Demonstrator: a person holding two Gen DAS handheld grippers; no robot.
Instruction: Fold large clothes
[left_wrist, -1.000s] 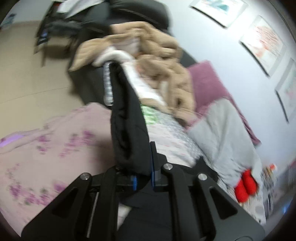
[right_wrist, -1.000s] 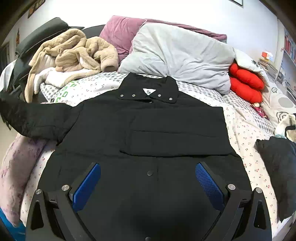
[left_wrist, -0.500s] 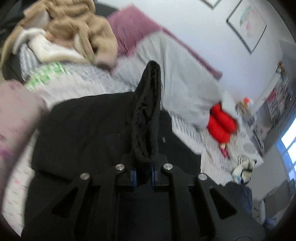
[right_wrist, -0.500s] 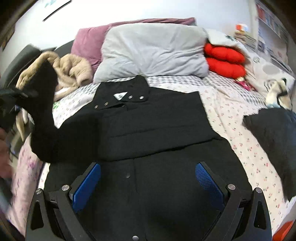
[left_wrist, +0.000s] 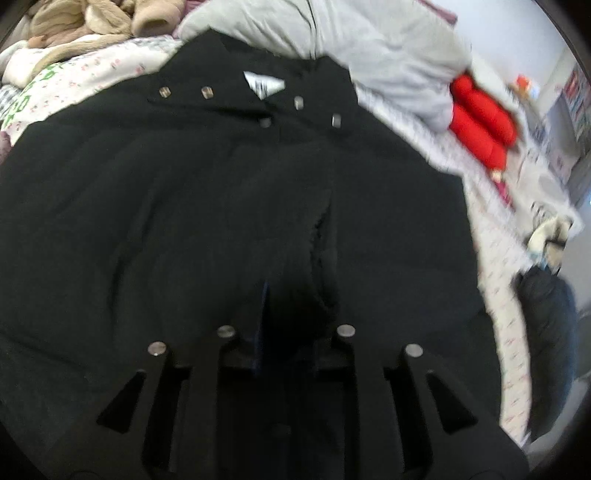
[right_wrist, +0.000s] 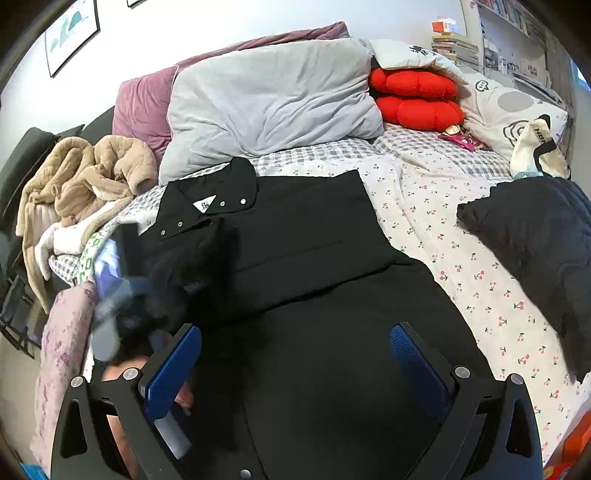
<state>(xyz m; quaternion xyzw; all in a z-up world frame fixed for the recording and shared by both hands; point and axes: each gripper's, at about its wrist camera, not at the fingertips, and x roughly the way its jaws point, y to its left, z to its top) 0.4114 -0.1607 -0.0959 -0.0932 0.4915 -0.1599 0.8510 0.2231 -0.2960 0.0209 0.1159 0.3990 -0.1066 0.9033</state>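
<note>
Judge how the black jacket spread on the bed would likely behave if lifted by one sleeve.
The black jacket would probably go floppy: its sleeve already drapes limply over the body. It looks padded, so perhaps bulky but light for its size. The smooth fabric may slip between the fingers, though the pictures cannot confirm that.

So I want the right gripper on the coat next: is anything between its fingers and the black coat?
Nothing visible. The right gripper hangs open directly over the black coat, with only bare coat fabric between its fingers.
</note>
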